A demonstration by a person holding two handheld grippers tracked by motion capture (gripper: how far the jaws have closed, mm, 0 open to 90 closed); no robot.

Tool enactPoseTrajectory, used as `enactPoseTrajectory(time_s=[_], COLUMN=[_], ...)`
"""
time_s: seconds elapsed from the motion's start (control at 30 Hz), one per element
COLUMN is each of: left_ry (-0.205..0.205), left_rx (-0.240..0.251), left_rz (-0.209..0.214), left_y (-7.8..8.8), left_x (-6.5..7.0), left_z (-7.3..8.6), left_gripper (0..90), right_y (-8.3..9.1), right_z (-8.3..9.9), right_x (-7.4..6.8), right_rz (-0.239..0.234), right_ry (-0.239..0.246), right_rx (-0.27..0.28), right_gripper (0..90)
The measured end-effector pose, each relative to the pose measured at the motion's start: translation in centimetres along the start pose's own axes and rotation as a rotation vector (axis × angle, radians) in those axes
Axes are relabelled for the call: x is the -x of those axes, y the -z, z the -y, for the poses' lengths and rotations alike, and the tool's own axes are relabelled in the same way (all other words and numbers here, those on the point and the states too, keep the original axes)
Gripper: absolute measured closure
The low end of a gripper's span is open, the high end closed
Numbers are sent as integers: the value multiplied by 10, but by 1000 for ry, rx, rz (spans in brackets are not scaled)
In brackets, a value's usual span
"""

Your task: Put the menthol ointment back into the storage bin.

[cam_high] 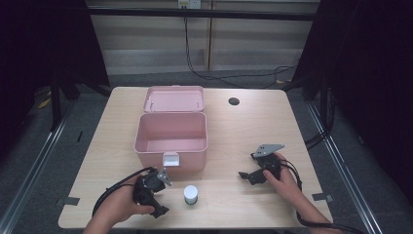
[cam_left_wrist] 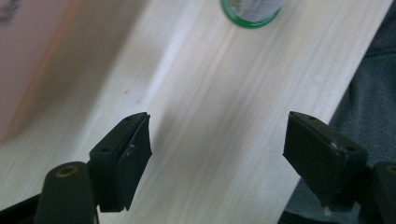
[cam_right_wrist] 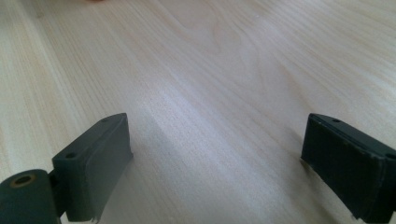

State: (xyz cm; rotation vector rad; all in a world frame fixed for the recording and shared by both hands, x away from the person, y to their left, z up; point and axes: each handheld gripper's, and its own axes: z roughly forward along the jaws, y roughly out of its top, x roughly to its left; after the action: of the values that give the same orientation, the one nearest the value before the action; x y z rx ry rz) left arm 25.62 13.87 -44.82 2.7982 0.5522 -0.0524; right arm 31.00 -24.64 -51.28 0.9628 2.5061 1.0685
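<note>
A pink box (cam_high: 171, 139) stands open in the middle of the table, its lid (cam_high: 174, 99) tipped back. A small white-capped jar (cam_high: 190, 194) with a green base sits in front of it near the table's front edge; its green rim (cam_left_wrist: 251, 14) is at the top of the left gripper view. My left gripper (cam_high: 163, 195) rests just left of the jar, open, with bare wood between its jaws. My right gripper (cam_high: 247, 176) lies at the front right of the table, open, jaws wide over bare wood (cam_right_wrist: 215, 140).
The pink box's side (cam_left_wrist: 23, 56) fills the upper left of the left gripper view. A round cable hole (cam_high: 234, 101) sits in the table's far right part. Cables trail from both grippers over the front edge. The table edge (cam_left_wrist: 345, 93) is close to my left gripper.
</note>
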Motion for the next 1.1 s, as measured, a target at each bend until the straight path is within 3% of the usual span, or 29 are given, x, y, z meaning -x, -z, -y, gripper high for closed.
enactPoseTrajectory(time_s=[0.17,0.27,0.3,0.67,1.1], left_ry=[-29,-24,-44,-79,-81], left_rx=[-21,-18,-25,-57,-71], left_rz=[10,15,20,35,41], left_y=[-2,-2,-3,-9,-15], left_x=[7,10,11,16,19], left_z=[-17,-23,-28,-47,-65], left_gripper=[227,231,239,258,289], right_y=[0,0,0,0,0], right_z=[0,0,0,0,0], right_x=[0,0,0,0,0], right_rz=[0,0,0,0,2], right_ry=[0,0,0,0,4], right_rx=[0,0,0,0,2], right_gripper=[76,76,76,76,76])
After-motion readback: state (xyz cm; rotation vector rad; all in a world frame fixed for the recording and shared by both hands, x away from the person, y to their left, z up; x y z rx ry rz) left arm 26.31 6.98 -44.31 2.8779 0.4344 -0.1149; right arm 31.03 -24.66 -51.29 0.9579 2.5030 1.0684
